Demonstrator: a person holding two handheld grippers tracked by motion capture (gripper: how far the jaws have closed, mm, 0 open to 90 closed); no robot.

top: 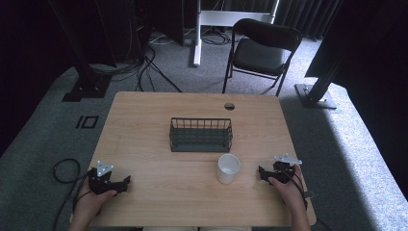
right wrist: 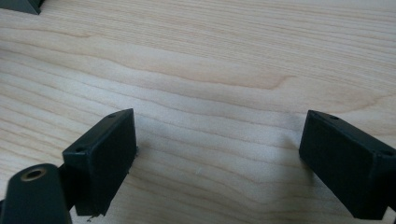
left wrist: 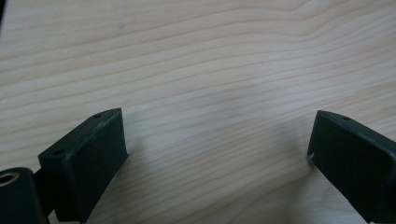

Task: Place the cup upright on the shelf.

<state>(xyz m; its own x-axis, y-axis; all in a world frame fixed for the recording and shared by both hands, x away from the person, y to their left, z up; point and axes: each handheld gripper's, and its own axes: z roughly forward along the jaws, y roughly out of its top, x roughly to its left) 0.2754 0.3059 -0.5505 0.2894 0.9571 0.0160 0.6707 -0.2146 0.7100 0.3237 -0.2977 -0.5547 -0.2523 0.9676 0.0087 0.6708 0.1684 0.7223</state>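
A white cup [top: 228,168] stands upright on the wooden table [top: 159,110], just in front of a dark wire basket [top: 200,134] at the table's middle. My left gripper [top: 123,185] rests low at the front left, held by a hand, with its jaws pointing right. In the left gripper view it [left wrist: 217,135] is open, with bare wood between the jaws. My right gripper [top: 262,174] sits at the front right, a short way right of the cup, jaws pointing left. In the right gripper view it [right wrist: 219,135] is open too and holds nothing.
A black folding chair [top: 262,48] stands beyond the table's far edge. Cables lie on the grey carpet [top: 57,120], and dark stand legs [top: 317,91] flank the table. A round cable hole [top: 229,106] sits near the far edge. A dark corner [right wrist: 21,4] shows top left in the right gripper view.
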